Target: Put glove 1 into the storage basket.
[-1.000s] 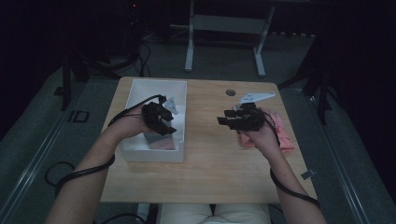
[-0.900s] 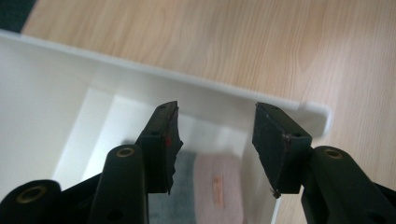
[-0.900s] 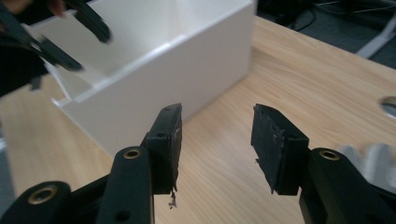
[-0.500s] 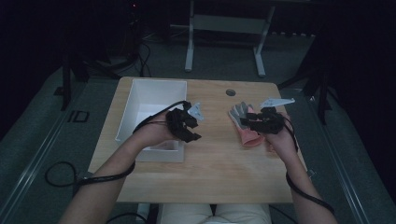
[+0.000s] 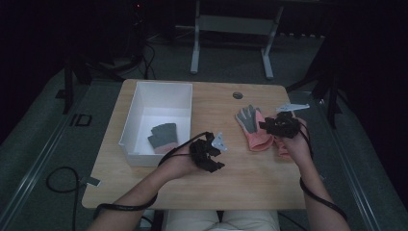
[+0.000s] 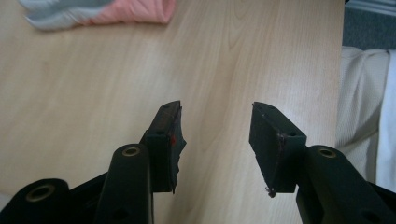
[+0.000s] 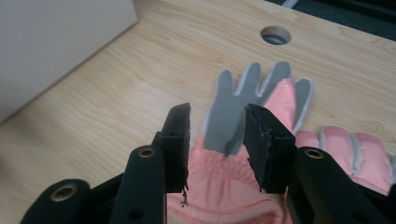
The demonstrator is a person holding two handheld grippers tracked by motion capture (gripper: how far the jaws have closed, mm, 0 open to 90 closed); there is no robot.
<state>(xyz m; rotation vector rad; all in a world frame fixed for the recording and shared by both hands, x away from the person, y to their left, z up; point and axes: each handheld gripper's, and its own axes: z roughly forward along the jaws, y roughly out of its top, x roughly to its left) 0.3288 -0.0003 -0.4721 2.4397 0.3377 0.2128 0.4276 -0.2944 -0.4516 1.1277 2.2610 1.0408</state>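
Pink glove [image 5: 253, 129]: flat on desk [image 5: 250, 178], grey palm up, second pink glove [image 7: 359, 156] beside it.
Right gripper [image 7: 217, 123]: above glove cuff, jaws part open, just been closing, nothing clamped.
Left gripper [image 6: 215, 122]: over bare desk, part open, empty.
White box [image 5: 144, 103]: holds grey glove [image 5: 163, 136].

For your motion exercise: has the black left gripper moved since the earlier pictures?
Yes. The left gripper has left the white box and come toward the table's near edge.
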